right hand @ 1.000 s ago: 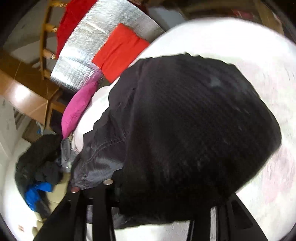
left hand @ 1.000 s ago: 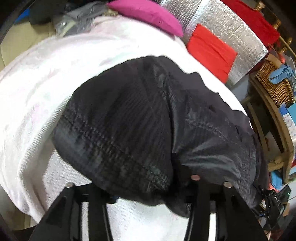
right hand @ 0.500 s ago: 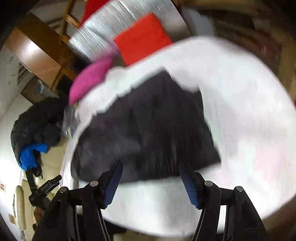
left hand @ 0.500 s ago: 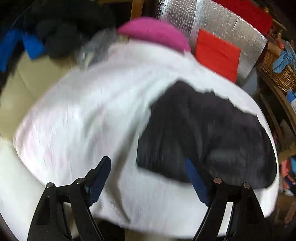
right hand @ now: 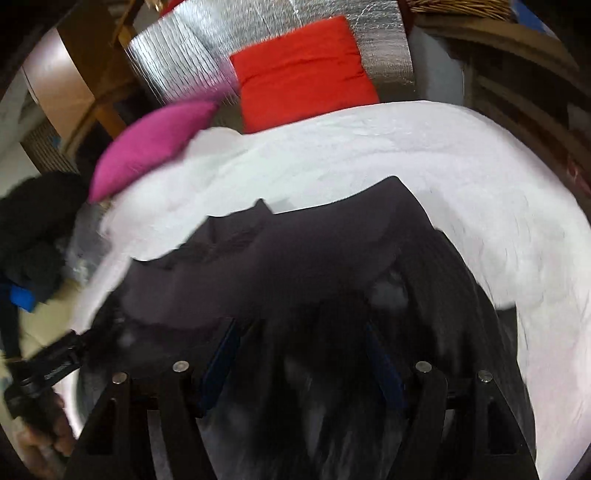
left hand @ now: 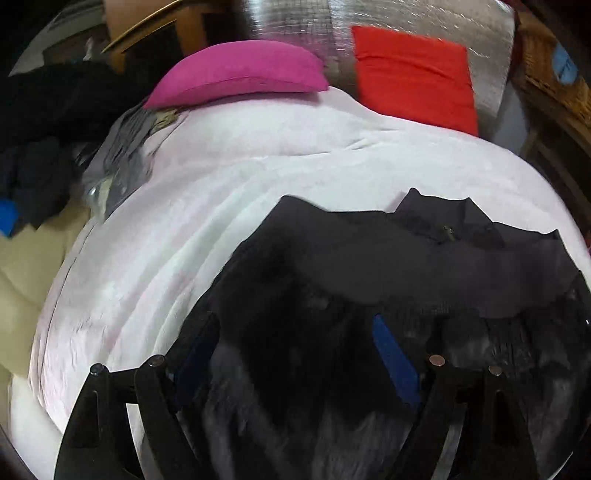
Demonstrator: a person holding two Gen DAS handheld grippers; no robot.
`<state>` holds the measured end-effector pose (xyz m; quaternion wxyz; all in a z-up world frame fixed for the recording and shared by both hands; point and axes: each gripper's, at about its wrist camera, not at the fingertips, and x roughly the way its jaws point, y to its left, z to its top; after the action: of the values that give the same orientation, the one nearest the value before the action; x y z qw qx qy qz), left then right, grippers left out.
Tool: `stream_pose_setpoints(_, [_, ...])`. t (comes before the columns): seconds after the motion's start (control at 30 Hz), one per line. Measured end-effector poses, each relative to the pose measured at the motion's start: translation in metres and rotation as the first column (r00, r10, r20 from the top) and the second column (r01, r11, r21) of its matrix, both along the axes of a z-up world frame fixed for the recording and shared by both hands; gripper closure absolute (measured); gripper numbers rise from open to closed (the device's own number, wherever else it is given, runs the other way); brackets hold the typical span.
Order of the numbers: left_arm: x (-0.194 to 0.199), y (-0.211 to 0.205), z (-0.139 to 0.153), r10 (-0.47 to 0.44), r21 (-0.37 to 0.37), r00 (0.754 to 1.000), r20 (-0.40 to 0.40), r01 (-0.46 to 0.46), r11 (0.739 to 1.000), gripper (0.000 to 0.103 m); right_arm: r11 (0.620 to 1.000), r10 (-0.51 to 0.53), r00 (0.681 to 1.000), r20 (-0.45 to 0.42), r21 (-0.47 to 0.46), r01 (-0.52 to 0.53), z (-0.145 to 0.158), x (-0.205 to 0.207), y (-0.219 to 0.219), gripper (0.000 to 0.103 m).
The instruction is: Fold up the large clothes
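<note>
A large black garment (left hand: 406,254) lies partly folded on the white cover (left hand: 221,206) of the bed. It also shows in the right wrist view (right hand: 314,251). My left gripper (left hand: 291,350) is open, its blue-padded fingers (left hand: 395,358) spread over the near edge of the black cloth. My right gripper (right hand: 303,354) is open too, low over the garment's near part, with cloth between and under the fingers (right hand: 221,350). The near hem is dark and blurred. The left gripper's body (right hand: 44,365) shows at the left in the right wrist view.
A pink pillow (left hand: 240,74) and a red cushion (left hand: 413,74) lie at the bed's far end against a silver foil panel (left hand: 295,22). A pile of dark and grey clothes (left hand: 44,147) lies at the left. A wicker basket (left hand: 554,74) stands at the right.
Both grippers let go of the black garment and opened, pulled back, then came down again low over its near edge. The garment now lies flatter on the bed.
</note>
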<state>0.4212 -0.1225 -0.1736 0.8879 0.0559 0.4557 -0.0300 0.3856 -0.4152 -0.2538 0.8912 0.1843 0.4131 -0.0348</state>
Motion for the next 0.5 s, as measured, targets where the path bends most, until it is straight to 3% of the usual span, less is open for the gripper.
stream_pose_setpoints(0.23, [0.039, -0.025, -0.008, -0.065, 0.004, 0.998, -0.002, 0.065, 0.998, 0.018, 0.998, 0.04, 0.997, -0.071, -0.043, -0.043, -0.011, 0.052, -0.002, 0.03])
stream_pose_setpoints(0.37, [0.053, -0.045, -0.026, -0.141, 0.034, 0.99, -0.01, 0.141, 0.989, 0.02, 0.985, 0.089, 0.985, -0.146, -0.134, -0.109, -0.03, 0.072, 0.011, 0.031])
stream_pose_setpoints(0.43, [0.056, -0.053, -0.041, -0.18, 0.039, 0.983, -0.039, 0.182, 0.983, 0.045, 0.974, 0.11, 0.981, -0.157, -0.181, -0.138, -0.031, 0.074, 0.017, 0.042])
stream_pose_setpoints(0.47, [0.057, -0.056, -0.045, -0.2, 0.029, 0.979, -0.041, 0.201, 0.979, 0.068, 0.971, 0.118, 0.979, -0.163, -0.189, -0.149, -0.03, 0.074, 0.018, 0.056])
stream_pose_setpoints(0.5, [0.056, -0.059, -0.045, -0.224, 0.021, 0.974, -0.033, 0.225, 0.974, 0.082, 0.968, 0.124, 0.978, -0.166, -0.197, -0.156, -0.029, 0.073, 0.018, 0.068])
